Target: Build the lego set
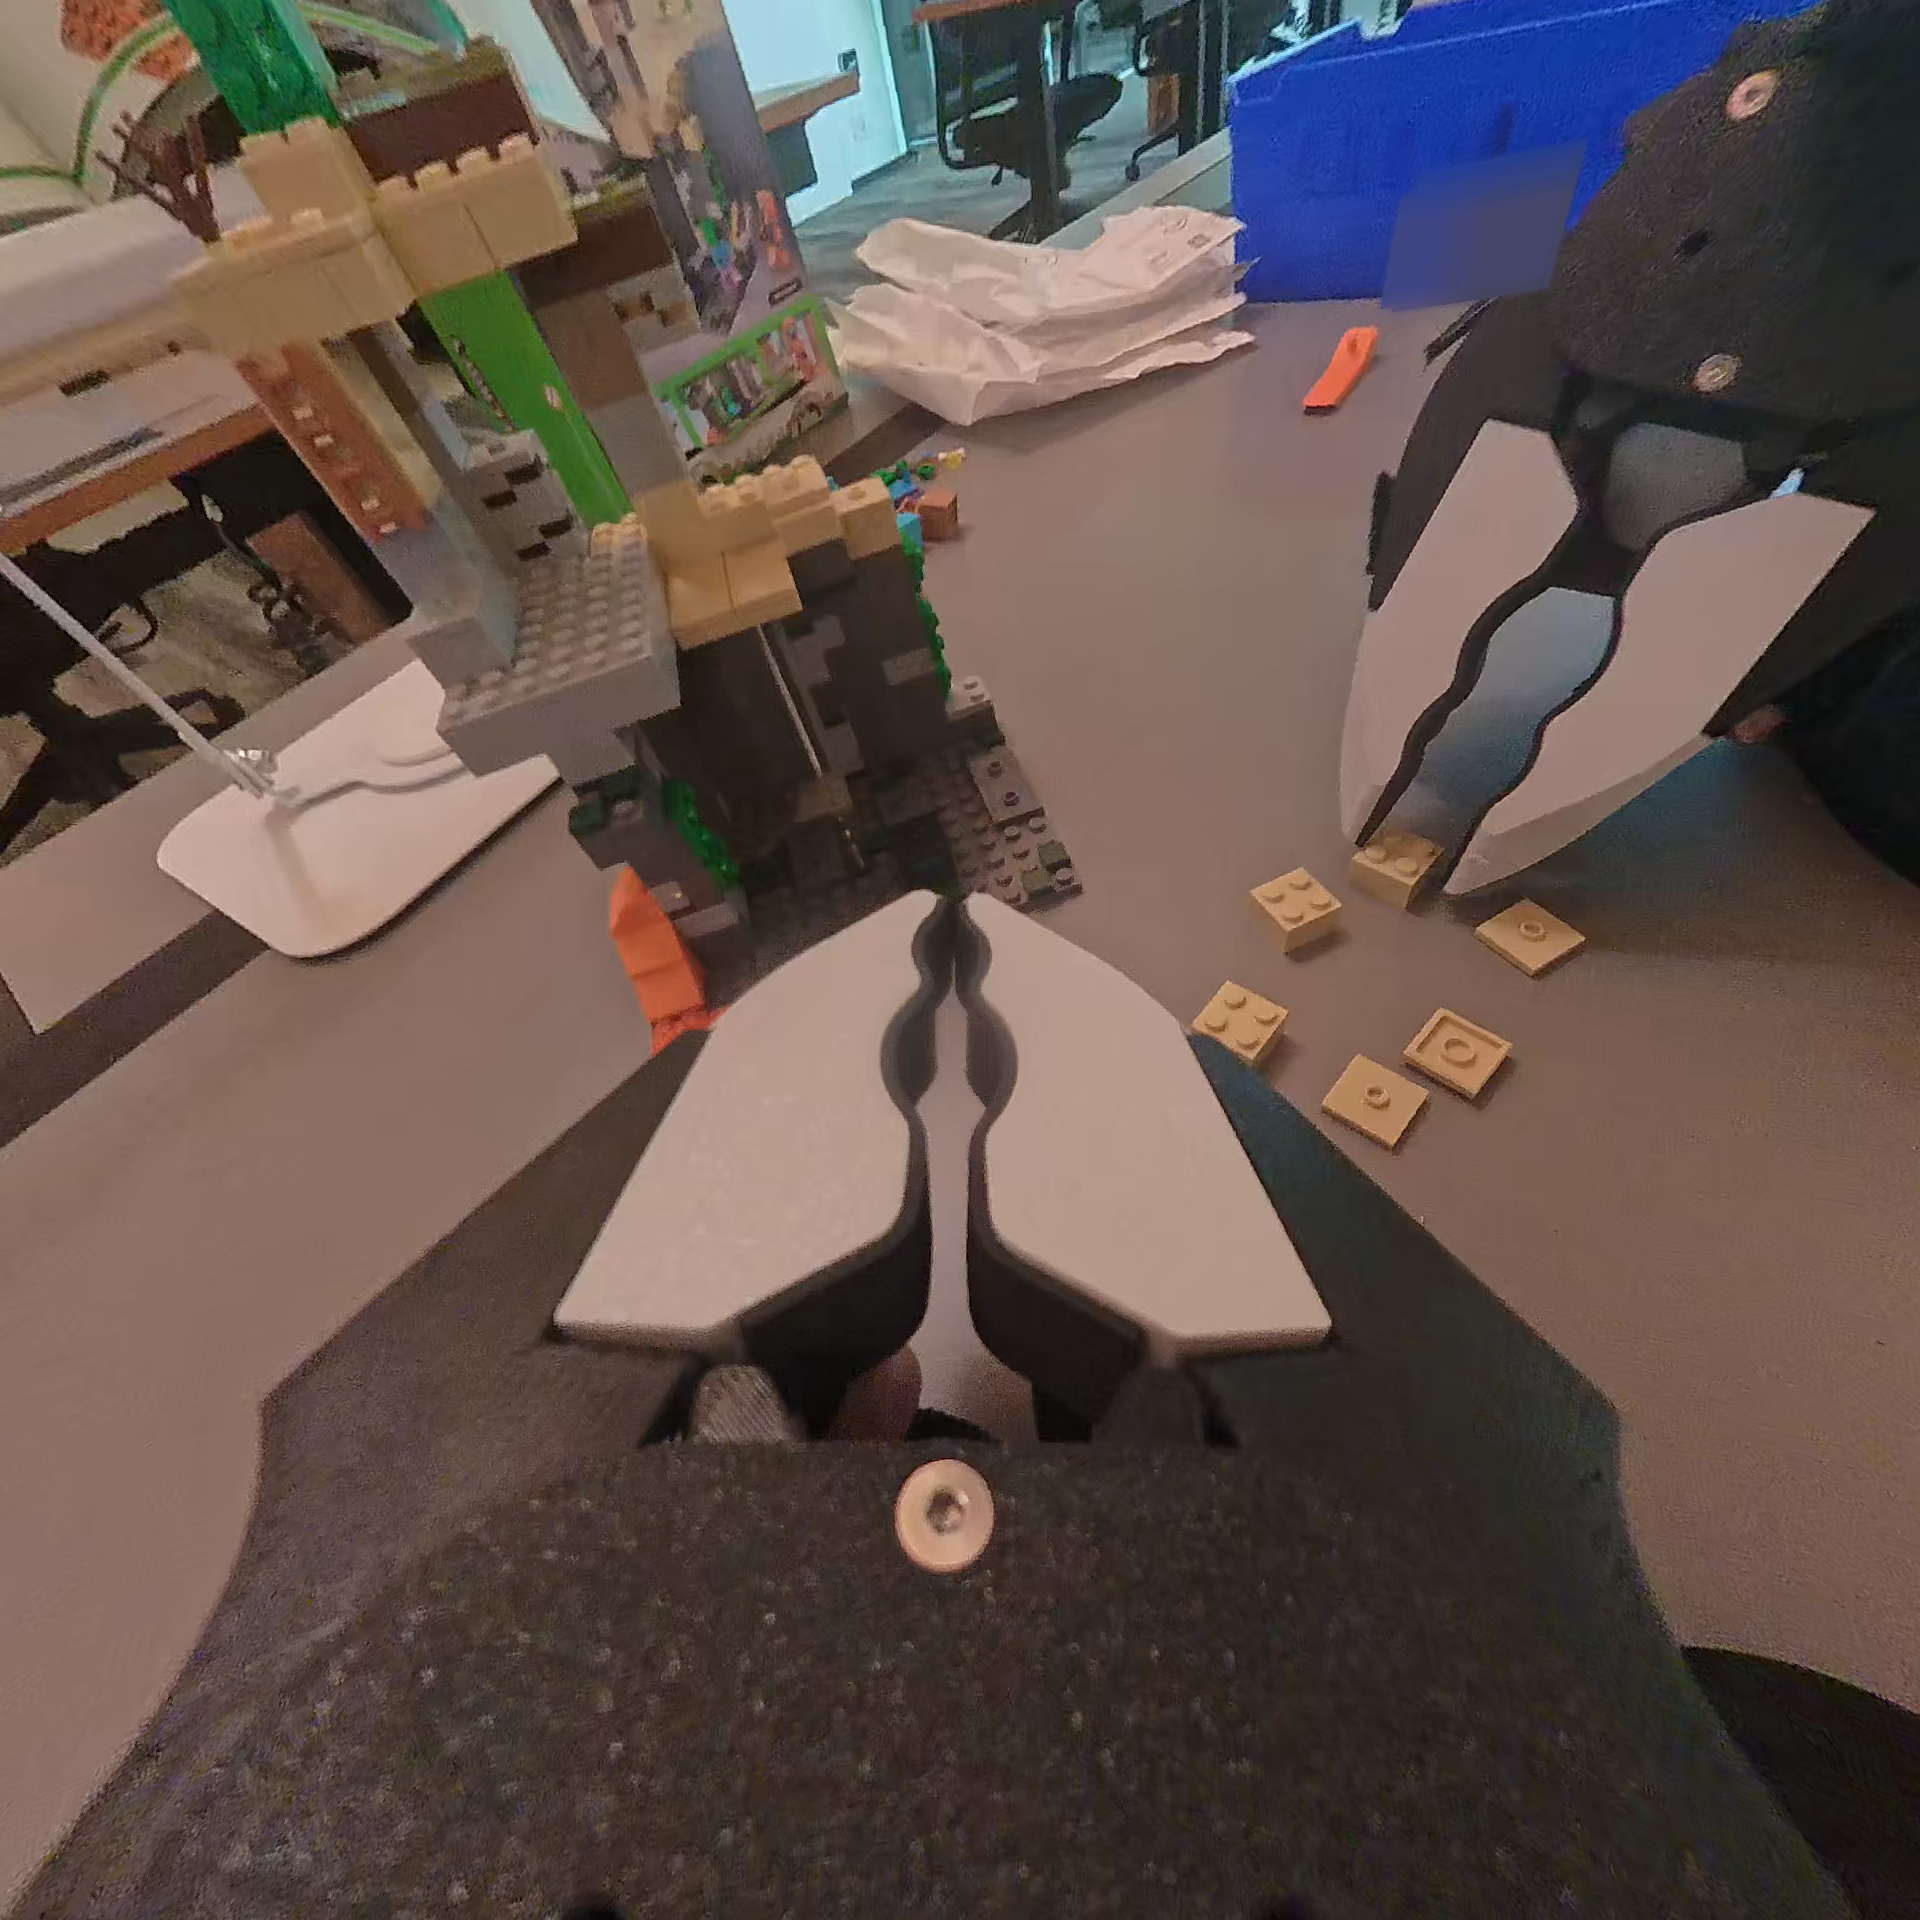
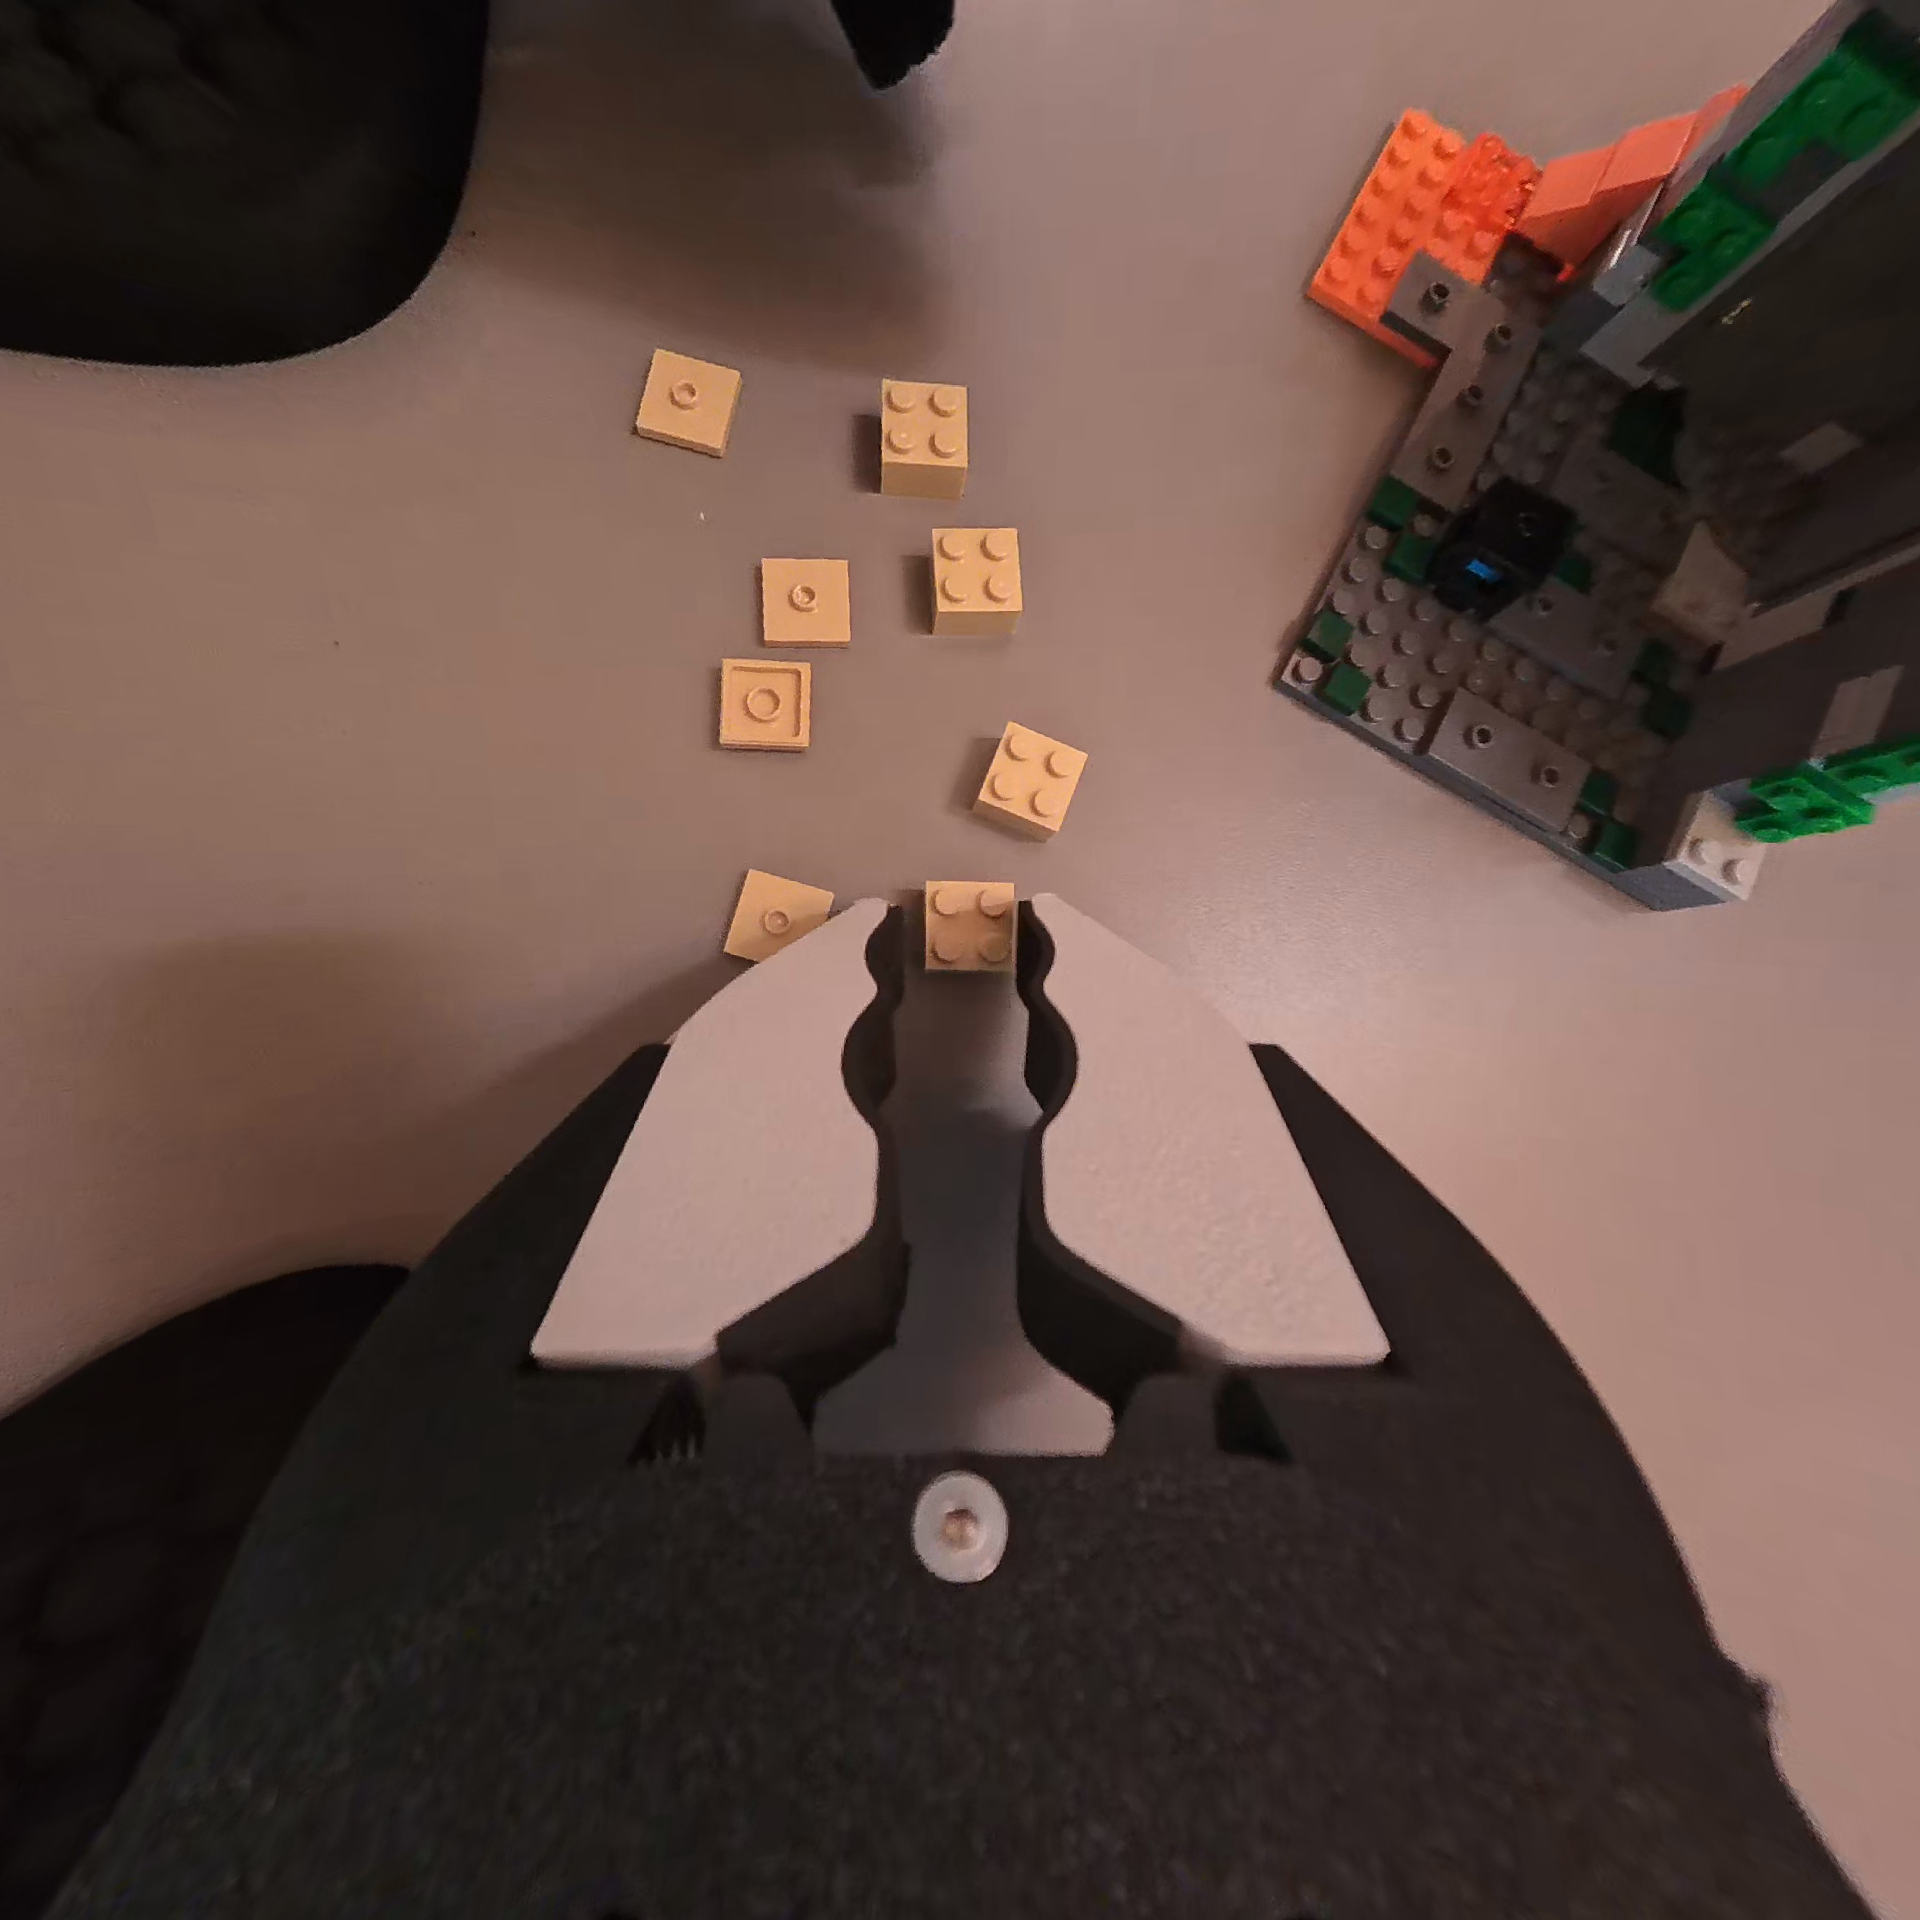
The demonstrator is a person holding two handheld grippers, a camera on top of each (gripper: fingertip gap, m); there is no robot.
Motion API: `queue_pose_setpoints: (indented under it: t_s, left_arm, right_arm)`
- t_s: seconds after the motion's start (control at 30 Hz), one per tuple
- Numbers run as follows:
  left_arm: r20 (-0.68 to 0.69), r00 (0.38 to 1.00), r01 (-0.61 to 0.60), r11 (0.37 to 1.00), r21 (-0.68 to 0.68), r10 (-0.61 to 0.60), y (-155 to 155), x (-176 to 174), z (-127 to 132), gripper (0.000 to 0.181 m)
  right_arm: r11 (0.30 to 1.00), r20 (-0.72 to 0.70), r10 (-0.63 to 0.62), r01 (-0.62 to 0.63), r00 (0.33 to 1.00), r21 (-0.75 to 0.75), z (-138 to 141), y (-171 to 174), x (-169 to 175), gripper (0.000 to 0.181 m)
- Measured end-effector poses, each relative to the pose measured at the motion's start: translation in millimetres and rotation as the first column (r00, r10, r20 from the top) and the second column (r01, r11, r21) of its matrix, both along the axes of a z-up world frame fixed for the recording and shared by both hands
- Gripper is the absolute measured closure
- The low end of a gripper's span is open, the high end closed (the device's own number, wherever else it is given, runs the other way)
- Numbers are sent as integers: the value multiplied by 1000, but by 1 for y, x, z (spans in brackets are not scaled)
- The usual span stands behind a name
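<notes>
Lego build (image 1: pixel 758 665): tall, multi-level, grey and dark walls with tan battlements and green and orange parts, standing mid-table on a grey studded baseplate (image 2: pixel 1455 665); its top is cut off in both views. Loose tan pieces lie on the grey table (image 1: pixel 312 1195) beside the build. Left gripper (image 1: pixel 951 920) points at the build's base, fingers clenched together, empty. Right gripper (image 2: pixel 956 914) reaches down to the table, fingers parted either side of a tan brick (image 2: pixel 968 925); contact cannot be confirmed.

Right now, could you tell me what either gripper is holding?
Left gripper: nothing. Right gripper brackets a tan brick by its sides; grip unclear.
</notes>
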State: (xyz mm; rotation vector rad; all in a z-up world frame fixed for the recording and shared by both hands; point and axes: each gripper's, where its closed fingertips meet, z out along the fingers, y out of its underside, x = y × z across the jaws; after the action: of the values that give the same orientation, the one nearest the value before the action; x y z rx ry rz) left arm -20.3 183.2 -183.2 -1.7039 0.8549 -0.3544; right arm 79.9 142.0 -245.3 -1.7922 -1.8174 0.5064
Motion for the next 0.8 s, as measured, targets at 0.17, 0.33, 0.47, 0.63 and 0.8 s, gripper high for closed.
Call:
queue_pose_setpoints:
  t_s: [0.17, 0.33, 0.47, 0.63, 0.8]
  left_arm:
    - [9, 999, -34, 999, 2, 34, 4, -5, 0, 181]
    - [-1, 998, -67, 998, 16, 67, 8, -10, -2, 181]
    - [9, 998, -68, 998, 13, 68, 9, -11, -3, 181]
    - [33, 997, -71, 997, -9, 71, 10, -12, -4, 181]
    - [55, 995, -82, 997, -15, 83, 10, -14, -1, 169]
  right_arm:
    - [1000, -21, -5, 5, 1000, 19, 4, 3, -2, 159]
    - [1000, -6, -3, 3, 1000, 11, 1, 6, -2, 156]
    - [1000, 8, 8, -8, 1000, 0, -1, 6, -1, 156]
    - [1000, 0, 16, -16, 1000, -16, 2, 9, -8, 156]
    - [998, 18, 29, -28, 999, -54, 2, 16, -22, 152]
